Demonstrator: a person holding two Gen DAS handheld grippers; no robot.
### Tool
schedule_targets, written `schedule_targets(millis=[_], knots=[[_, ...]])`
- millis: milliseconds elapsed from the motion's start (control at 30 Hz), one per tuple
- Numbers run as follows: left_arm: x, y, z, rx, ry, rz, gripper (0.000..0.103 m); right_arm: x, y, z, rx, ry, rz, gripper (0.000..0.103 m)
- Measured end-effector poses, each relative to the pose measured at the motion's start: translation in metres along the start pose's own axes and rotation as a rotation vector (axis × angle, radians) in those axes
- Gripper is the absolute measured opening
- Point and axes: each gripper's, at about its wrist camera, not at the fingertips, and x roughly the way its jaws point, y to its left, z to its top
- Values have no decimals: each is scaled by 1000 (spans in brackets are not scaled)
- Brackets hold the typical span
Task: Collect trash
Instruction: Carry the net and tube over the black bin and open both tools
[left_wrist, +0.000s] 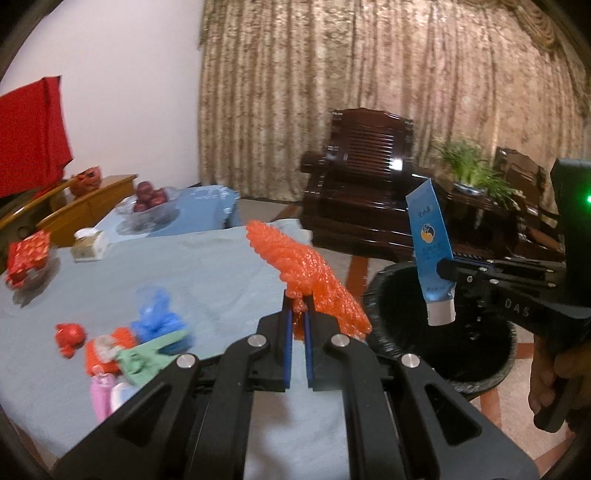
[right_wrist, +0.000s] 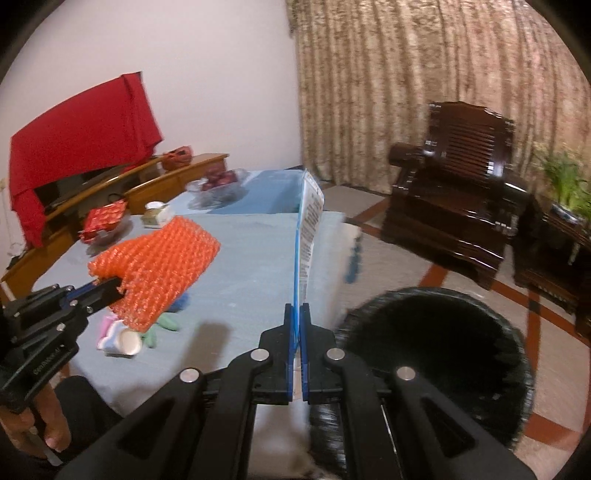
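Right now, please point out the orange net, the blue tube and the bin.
Orange net (right_wrist: 159, 266): right wrist view, middle of the mesh.
Blue tube (left_wrist: 430, 236): left wrist view, printed front.
Bin (right_wrist: 436, 354): right wrist view, dark inner wall.

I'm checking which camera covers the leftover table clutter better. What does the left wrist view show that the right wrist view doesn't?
Only the left wrist view shows the blue plastic bag, the small red scrap and the blue tube's front and white cap. Only the right wrist view shows the paper cup lying on its side and the tube's printed back. Both show the left gripper shut on the orange foam net, the right gripper shut on the tube, the black trash bin and the apple bowl.
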Motion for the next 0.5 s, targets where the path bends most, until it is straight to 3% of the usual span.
schedule_targets(millis=[400, 500], knots=[[54, -120, 20, 107, 26, -189, 5, -11, -116, -25, 118, 21, -173, 3], [72, -146, 15, 145, 55, -234, 12, -7, -136, -35, 140, 40, -210, 5]])
